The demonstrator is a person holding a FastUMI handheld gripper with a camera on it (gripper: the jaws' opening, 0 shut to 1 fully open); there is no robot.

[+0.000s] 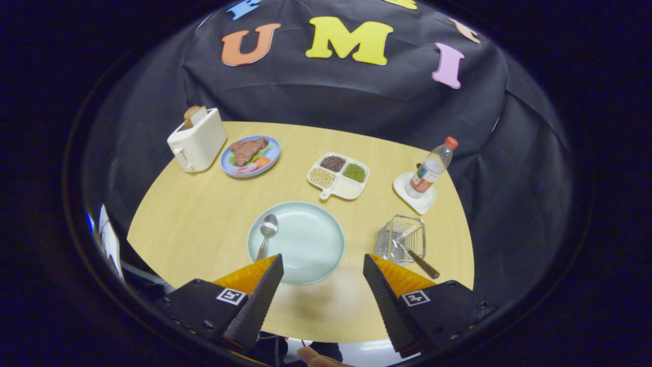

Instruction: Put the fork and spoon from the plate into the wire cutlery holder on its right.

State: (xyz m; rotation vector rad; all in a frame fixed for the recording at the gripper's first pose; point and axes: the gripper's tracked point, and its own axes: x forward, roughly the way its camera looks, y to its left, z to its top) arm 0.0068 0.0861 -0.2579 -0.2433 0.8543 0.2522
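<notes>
A pale green plate [305, 239] lies on the round wooden table just ahead of my fingers. A metal spoon [267, 232] rests on the plate's left side, bowl pointing away, its handle running down behind my left finger [257, 300]. To the plate's right stands the wire cutlery holder [401, 238]. A fork [415, 257] with a dark wooden handle leans inside the holder, its handle sticking out toward me. My gripper [323, 265] hovers above the plate's near rim, open, with nothing between its fingers.
Beyond the plate are a white divided dish of beans [338, 175], a blue plate with meat and vegetables [250, 156], and a white toaster holding bread [196, 139]. A plastic bottle with a red cap [431, 168] stands on a white coaster behind the holder.
</notes>
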